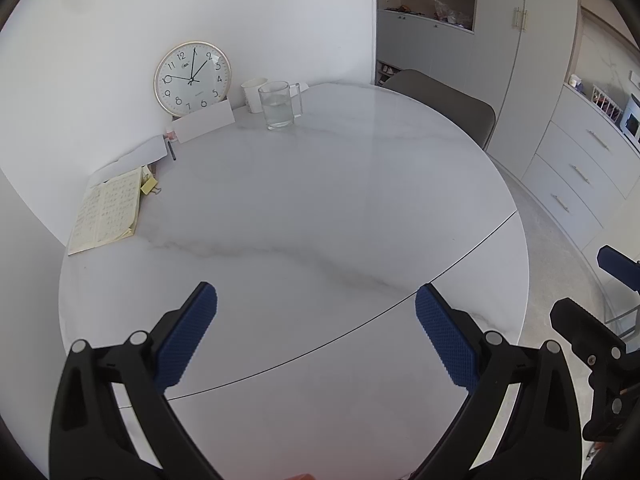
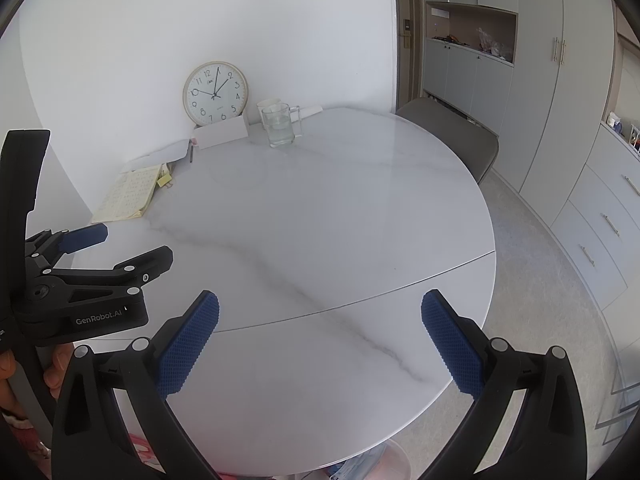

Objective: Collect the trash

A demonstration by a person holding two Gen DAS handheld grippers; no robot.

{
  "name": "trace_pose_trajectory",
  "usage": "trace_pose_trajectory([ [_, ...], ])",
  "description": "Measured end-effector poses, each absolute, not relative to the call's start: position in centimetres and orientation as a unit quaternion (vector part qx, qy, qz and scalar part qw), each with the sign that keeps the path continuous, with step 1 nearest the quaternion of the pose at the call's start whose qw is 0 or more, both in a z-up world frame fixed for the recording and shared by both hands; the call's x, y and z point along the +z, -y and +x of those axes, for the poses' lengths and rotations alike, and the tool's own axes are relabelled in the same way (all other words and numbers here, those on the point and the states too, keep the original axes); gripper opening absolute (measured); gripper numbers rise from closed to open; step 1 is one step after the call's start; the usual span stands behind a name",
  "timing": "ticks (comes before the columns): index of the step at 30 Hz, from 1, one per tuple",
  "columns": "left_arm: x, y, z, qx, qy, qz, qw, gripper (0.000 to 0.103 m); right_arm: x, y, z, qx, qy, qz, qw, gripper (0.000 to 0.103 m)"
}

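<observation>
Below the table's (image 2: 320, 220) near edge, in the R wrist view, sits a translucent bin (image 2: 394, 460) w/ crumpled blue-white stuff inside, the only likely trash in sight (can't tell exactly what it is).

R gripper (image 2: 320, 300) hangs over the near edge, tongs wide apart, nothing between the blue pads. L gripper (image 1: 316, 292) is also wide w/ nothing held, over the near-left part of the top; from the R cam it shows side-on at the left edge, a hand (image 2: 56, 364) gripping its handle.

Thin seam line crosses the marble top near both grippers; middle of the top is bare.

Far-left edge, vs the wall: open notebook (image 1: 108, 212) w/ a yellow clip (image 1: 148, 187) at its far corner, white paper and a dark pen (image 1: 172, 151) just beyond.

Far edge: round clock (image 1: 193, 79) leaning on the wall, white card (image 1: 204, 122) propped against its front. Just right of it, a white cup (image 1: 253, 94), then a glass mug (image 1: 278, 106) part-full of water, upright.

Grey chair (image 1: 444, 104) at the far-right edge; cabinets behind.
</observation>
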State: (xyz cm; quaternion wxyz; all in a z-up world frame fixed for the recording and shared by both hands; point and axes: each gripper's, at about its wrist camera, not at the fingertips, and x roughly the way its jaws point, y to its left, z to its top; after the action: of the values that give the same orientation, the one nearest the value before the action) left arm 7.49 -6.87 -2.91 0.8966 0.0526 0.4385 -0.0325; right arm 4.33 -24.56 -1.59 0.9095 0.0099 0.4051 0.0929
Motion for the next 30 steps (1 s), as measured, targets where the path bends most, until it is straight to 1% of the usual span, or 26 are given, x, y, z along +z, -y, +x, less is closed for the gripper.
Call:
trace_pose_trajectory([
  [30,-3.46,6.95,7.8,-0.04,-0.447,0.05,0.892,0.095,-2.13,24.84,3.94,0.089,-0.412,0.015,0.907,0.101],
])
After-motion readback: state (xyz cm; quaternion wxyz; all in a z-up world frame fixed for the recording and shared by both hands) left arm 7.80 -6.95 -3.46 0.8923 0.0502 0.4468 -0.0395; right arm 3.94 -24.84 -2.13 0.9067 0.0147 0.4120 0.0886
